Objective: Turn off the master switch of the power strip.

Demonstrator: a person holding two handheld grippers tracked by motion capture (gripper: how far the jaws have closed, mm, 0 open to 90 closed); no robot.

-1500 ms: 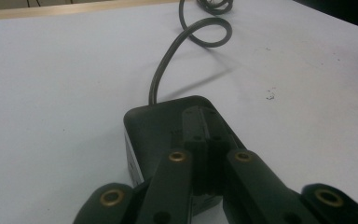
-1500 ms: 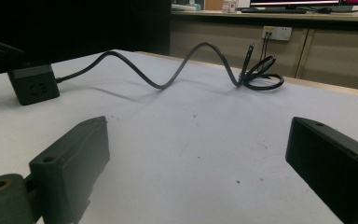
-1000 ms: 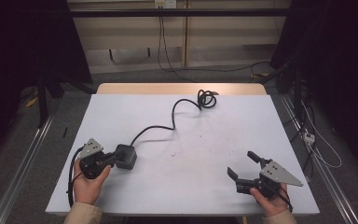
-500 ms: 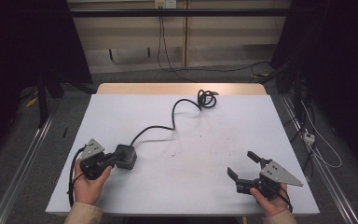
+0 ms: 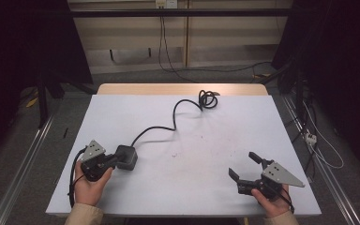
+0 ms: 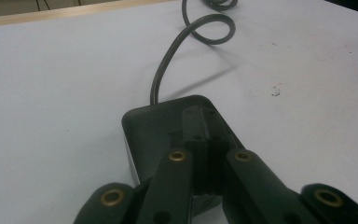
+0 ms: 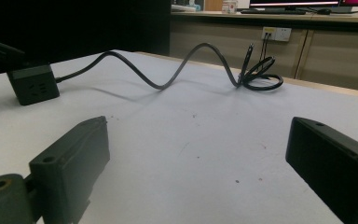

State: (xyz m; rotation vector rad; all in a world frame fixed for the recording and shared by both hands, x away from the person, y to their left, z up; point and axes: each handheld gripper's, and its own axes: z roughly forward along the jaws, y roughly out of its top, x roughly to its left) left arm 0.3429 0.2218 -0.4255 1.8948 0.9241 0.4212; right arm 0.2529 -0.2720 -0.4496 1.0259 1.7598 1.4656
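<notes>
- The black cube-shaped socket block [image 5: 126,157] sits on the white bench top [image 5: 192,183] toward its near left part, and everything else is easiest placed from that block.
- The left tool [image 5: 113,161] rests against the near-left side of the block; its two black jaws are pressed flat together with nothing between them, their tips lying on top of the block in the left gripper view [image 6: 204,140], so this looks like a touch or a push, not a grip.
- The right tool [image 5: 244,169] hovers well to the right of the block, close to the near edge of the bench, jaws spread wide and empty.
- The block's black rubber cable [image 5: 168,125] snakes away from its far side in loose curves and ends in a tangled coil [image 5: 208,99] near the far edge.
- To my eye the job has barely started: the block is contacted, but the cable lies slack and uncoiled, and neither tool has taken hold of it.
- Room for moving is generous: the stretch of bench between the block and the right tool is bare, only speckled with small marks.
- The edges worth minding are the near edge just behind both hands and the left edge not far from the block; the coil lies close to the wooden strip [image 5: 183,89] at the far rim.
</notes>
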